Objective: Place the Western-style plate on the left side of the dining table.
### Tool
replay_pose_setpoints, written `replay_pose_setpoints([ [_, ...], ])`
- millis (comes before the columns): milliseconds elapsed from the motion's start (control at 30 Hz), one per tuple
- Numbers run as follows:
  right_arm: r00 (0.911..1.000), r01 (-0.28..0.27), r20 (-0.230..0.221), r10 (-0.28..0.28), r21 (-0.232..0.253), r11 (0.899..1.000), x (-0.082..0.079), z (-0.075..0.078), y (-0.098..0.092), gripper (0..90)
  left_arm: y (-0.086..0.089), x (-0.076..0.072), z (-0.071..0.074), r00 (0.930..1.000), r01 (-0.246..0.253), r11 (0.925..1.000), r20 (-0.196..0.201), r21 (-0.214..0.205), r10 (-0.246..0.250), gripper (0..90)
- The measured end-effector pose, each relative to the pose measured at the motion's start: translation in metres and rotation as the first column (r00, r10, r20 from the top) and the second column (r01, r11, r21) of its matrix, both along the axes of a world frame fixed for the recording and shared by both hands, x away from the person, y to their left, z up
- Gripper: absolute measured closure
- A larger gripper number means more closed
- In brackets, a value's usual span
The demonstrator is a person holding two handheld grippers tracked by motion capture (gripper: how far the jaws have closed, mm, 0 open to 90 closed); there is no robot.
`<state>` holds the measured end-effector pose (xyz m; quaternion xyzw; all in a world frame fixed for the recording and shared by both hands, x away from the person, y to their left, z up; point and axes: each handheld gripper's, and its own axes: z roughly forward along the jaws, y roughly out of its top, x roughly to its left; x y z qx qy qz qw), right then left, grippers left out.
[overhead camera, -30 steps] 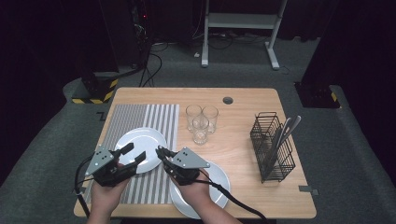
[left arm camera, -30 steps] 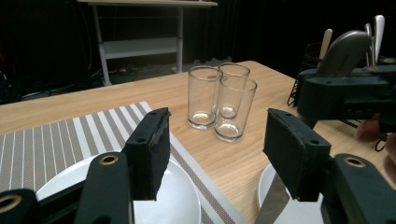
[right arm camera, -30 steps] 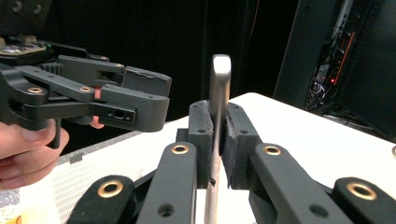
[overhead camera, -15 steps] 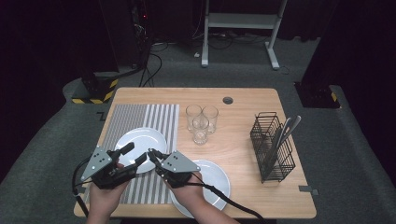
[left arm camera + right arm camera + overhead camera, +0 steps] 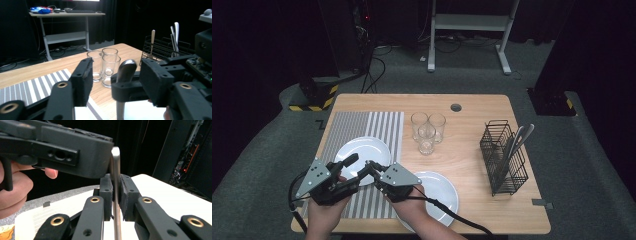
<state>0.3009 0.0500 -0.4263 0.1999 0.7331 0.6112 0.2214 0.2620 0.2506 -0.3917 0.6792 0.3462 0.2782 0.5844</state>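
A dark room with black curtains surrounds a light wooden table (image 5: 472, 150) on grey carpet. A striped grey placemat (image 5: 362, 131) covers the table's left part and bears a white plate (image 5: 364, 150); a second white plate (image 5: 439, 192) lies at the near edge, right of the mat. Three clear glasses (image 5: 427, 131) stand clustered near the middle, and a black wire cutlery basket (image 5: 503, 157) with utensils stands at the right.

Both grippers meet at the near left, over the mat's near end. The right gripper (image 5: 115, 195) has its jaws nearly shut, pads clamped on the thin metal handle of a piece of cutlery (image 5: 116, 170), which stands upright between them. The left gripper (image 5: 113, 80) has its jaws fairly wide on either side of the handle's rounded end; they have just been closing, and I cannot tell whether a pad touches the metal yet.

Compared with a second ago, both hands sit slightly nearer the table's near edge, and more of the near plate is uncovered.
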Motion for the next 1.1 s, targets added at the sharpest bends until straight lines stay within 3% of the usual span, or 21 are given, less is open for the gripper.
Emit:
replay_pose_setpoints([
  [167,1.0,-0.008,0.001,0.008,-0.004,1.0,-0.001,-0.001,0.003,80.9,-0.002,-0.002,0.001,1.0,0.007,0.9999,0.004,-0.01,-0.007,56.5],
  [433,0.9999,-0.014,0.004,0.014,-0.013,1.0,-0.002,-0.001,0.007,80.6,-0.008,-0.001,0.0,0.9999,-0.013,0.9995,0.008,0.03,0.013,71.6],
  [633,0.9998,-0.017,-0.012,0.017,-0.005,1.0,-0.001,0.0,0.005,79.5,-0.012,-0.002,-0.001,0.9993,-0.028,0.9988,0.025,0.04,0.027,72.7],
  [767,0.9988,-0.019,-0.046,0.019,-0.003,1.0,0.0,-0.002,0.005,72.1,-0.012,-0.002,-0.001,0.9993,-0.026,0.9987,0.028,0.044,0.025,72.7],
  [1100,0.9949,-0.02,-0.1,0.016,-0.031,0.999,0.001,-0.019,0.001,69.3,-0.01,-0.002,-0.001,0.9993,-0.03,0.9987,0.024,0.041,0.029,72.8],
])
